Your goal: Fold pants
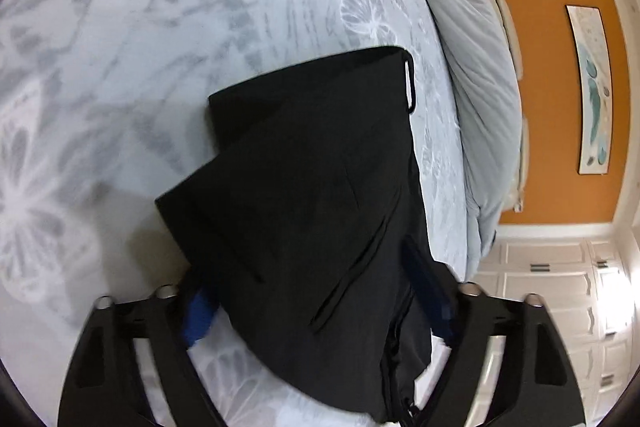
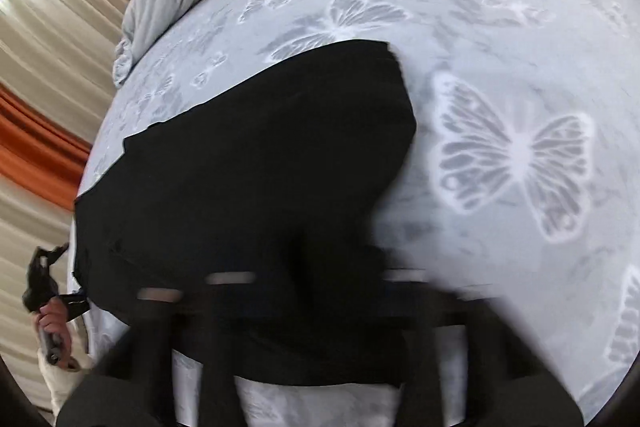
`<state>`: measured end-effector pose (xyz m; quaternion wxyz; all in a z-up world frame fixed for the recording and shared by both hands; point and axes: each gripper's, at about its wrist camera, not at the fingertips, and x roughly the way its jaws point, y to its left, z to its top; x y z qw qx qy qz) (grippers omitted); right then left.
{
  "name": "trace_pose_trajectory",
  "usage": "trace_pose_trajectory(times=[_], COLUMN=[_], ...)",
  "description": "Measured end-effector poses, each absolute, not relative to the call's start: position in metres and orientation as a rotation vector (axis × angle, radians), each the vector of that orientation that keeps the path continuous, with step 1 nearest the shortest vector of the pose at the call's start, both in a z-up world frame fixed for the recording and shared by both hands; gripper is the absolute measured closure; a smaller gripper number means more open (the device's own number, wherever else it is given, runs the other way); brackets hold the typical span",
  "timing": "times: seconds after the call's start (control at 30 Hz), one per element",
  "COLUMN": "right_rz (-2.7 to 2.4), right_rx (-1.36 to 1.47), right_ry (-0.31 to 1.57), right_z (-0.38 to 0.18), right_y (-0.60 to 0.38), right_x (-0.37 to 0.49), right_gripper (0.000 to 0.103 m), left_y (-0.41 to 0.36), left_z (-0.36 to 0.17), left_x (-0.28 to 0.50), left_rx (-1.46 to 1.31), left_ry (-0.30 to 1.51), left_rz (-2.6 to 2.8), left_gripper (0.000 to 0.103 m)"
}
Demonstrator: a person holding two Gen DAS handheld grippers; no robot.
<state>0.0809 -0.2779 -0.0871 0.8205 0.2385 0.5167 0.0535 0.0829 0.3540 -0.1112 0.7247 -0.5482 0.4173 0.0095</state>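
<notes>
Black pants (image 1: 320, 195) lying part-folded on the butterfly-print bed (image 1: 120, 47), both tongs working at the near edge.

The left tongs (image 1: 320, 311) are standing wide, cloth lying between the blue pads; whether they are pressing is unclear. The right tongs (image 2: 316, 291) are blurring but reading as nearly closed, seemingly pinching cloth. The pants are looking soft, light and limp, best taken at hems or waistband. The left view alone is showing a pocket slit and a white tab; the right alone is showing a hand (image 2: 54, 323) beside the bed.
</notes>
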Motion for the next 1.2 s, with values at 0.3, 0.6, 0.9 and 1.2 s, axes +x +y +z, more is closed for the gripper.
trace_pose_trajectory(times=[0.3,0.6,0.9,1.2], right_rz=[0.068,-0.012,-0.009,0.093], right_rx=[0.383,0.390,0.543,0.545], right_ry=[1.154,1.075,0.885,0.932], right_z=[-0.088,-0.058,-0.017,-0.022], right_y=[-0.303,-0.308,-0.333,-0.326], right_x=[0.067,0.055,0.045,0.047], right_gripper=[0.095,0.029,0.019,0.019], left_y=[0.344,0.339,0.234,0.038], left_z=[-0.106,-0.107,0.006,0.015], left_x=[0.104,0.110,0.108,0.084], left_rx=[-1.127,-1.102,-0.924,-0.633], left_ry=[0.933,0.885,0.726,0.859], left_rz=[0.036,0.075,-0.196,-0.588], left_gripper=[0.023,0.066,0.098,0.023])
